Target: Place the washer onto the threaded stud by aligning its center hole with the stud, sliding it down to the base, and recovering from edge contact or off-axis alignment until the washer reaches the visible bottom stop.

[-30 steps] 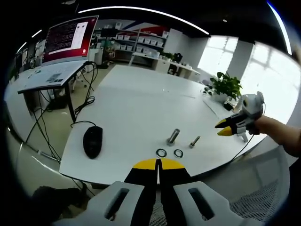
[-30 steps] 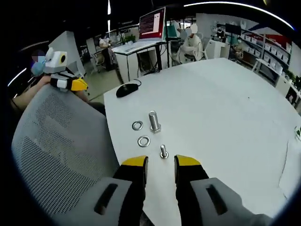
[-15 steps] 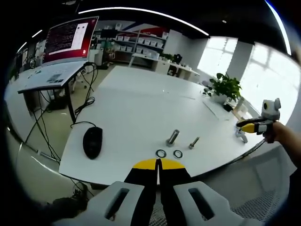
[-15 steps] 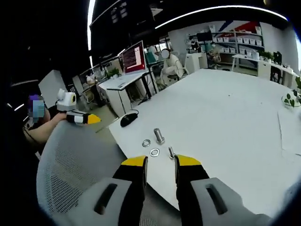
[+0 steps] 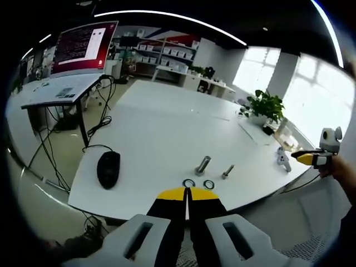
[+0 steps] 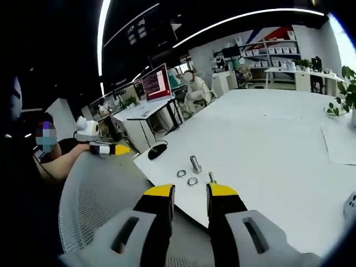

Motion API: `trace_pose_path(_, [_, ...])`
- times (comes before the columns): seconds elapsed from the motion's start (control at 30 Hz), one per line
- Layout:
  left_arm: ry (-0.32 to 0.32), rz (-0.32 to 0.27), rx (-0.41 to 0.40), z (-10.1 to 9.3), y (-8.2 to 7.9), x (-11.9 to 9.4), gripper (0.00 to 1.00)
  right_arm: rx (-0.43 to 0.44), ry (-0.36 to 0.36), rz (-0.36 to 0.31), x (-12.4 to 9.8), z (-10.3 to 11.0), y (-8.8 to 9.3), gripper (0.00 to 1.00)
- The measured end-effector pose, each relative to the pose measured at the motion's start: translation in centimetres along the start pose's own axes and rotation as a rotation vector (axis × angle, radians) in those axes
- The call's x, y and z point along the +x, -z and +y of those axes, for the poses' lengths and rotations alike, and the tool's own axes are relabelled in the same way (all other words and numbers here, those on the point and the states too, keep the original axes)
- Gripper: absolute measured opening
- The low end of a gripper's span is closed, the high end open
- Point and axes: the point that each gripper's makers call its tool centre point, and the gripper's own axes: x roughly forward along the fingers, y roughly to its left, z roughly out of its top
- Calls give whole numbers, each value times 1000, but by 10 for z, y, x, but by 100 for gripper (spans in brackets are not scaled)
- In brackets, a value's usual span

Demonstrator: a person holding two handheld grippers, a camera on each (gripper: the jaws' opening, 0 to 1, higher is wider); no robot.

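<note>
Well, nothing is done yet: both washers (image 5: 188,183) lie flat by the stud (image 5: 203,165), the left gripper (image 5: 187,193) pinched together, the right gripper (image 6: 189,191) apart and empty.

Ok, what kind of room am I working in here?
Probably an open-plan office or lab: a large white table, a desk with a monitor showing a red screen, and shelves of storage bins along the far wall. A computer mouse lies on the table.
</note>
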Motion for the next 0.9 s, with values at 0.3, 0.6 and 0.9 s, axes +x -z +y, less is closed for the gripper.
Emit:
trace_pose_path(0.3, [12, -6, 5, -2, 0, -1, 0, -4, 23, 23, 2, 2, 6, 25])
trace_pose_path(0.6, [14, -10, 2, -2, 0, -2, 0, -48, 43, 36, 2, 1, 9, 25])
trace_pose_path(0.9, [12, -6, -2, -1, -1, -2, 0, -83, 6, 66, 7, 7, 13, 25])
